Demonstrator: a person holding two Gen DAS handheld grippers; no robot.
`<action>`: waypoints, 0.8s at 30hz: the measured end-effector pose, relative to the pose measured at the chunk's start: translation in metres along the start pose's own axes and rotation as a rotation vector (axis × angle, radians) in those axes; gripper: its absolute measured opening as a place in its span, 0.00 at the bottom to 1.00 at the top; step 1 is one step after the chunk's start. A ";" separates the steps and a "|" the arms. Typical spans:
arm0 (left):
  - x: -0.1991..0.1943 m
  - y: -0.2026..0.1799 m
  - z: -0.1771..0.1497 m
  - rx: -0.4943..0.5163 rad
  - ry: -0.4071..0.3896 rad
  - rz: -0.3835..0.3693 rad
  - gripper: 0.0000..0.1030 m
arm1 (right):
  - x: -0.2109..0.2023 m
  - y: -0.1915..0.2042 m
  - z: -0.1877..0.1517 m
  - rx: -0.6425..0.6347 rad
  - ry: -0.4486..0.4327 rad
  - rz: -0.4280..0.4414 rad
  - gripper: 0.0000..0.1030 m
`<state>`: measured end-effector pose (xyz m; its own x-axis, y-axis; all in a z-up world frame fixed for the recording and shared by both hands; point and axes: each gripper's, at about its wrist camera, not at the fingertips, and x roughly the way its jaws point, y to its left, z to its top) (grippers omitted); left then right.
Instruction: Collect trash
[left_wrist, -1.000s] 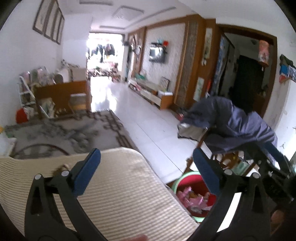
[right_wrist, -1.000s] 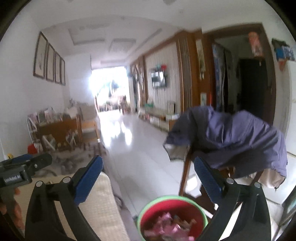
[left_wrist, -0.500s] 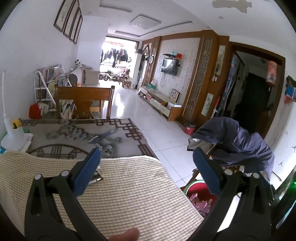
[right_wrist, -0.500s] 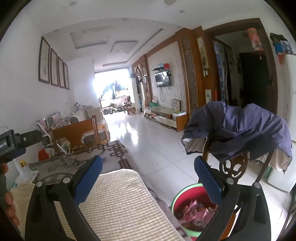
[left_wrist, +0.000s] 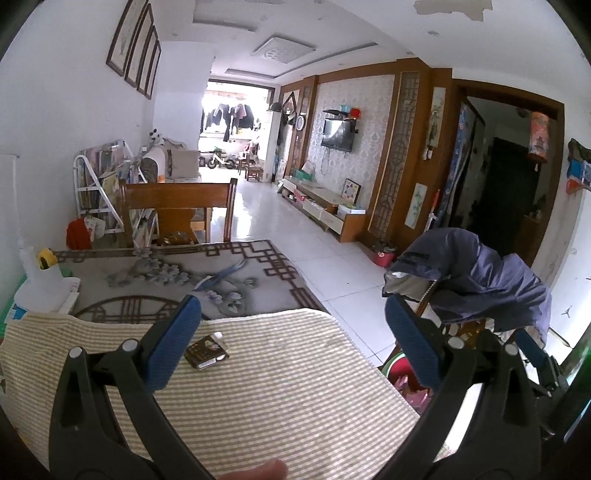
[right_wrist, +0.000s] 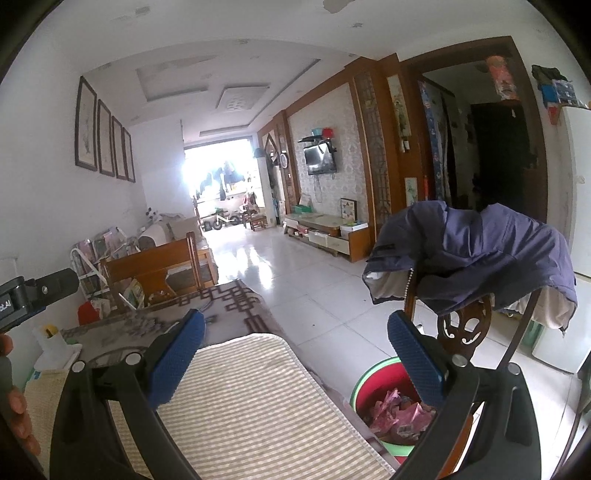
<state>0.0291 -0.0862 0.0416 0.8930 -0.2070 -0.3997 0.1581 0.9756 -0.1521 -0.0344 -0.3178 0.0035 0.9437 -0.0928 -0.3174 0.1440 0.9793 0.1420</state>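
Note:
A small dark brown packet (left_wrist: 207, 351) lies on the striped beige mat (left_wrist: 280, 398), close to the left finger of my left gripper (left_wrist: 293, 341), which is open and empty above the mat. A red bin with a green rim (right_wrist: 373, 387), holding pink wrappers (right_wrist: 397, 413), stands on the floor right of the table; in the left wrist view the bin (left_wrist: 399, 369) shows only partly behind the right finger. My right gripper (right_wrist: 295, 352) is open and empty, above the mat (right_wrist: 251, 406) and the bin's left side.
A grey patterned tablecloth (left_wrist: 155, 277) covers the table beyond the mat. A wooden chair draped with a blue jacket (right_wrist: 476, 254) stands behind the bin. Another wooden chair (left_wrist: 173, 210) is at the table's far end. White containers (left_wrist: 40, 284) sit at the left. A hand (right_wrist: 14, 402) holds the left tool.
Both views have lifted and pulled back from the bin toward the table. The packet on the mat has come into the left wrist view. Both grippers stayed open.

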 end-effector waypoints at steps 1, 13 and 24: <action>-0.001 0.002 0.000 -0.001 0.002 0.007 0.95 | -0.001 0.002 -0.001 -0.003 0.002 0.003 0.93; -0.011 0.011 -0.006 0.014 0.003 0.059 0.95 | -0.001 0.013 -0.007 -0.006 0.032 0.040 0.93; -0.011 0.010 -0.007 0.023 0.014 0.052 0.95 | -0.003 0.010 -0.008 0.005 0.047 0.028 0.93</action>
<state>0.0181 -0.0748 0.0383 0.8942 -0.1572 -0.4191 0.1216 0.9864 -0.1105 -0.0379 -0.3062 -0.0017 0.9325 -0.0563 -0.3568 0.1189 0.9806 0.1561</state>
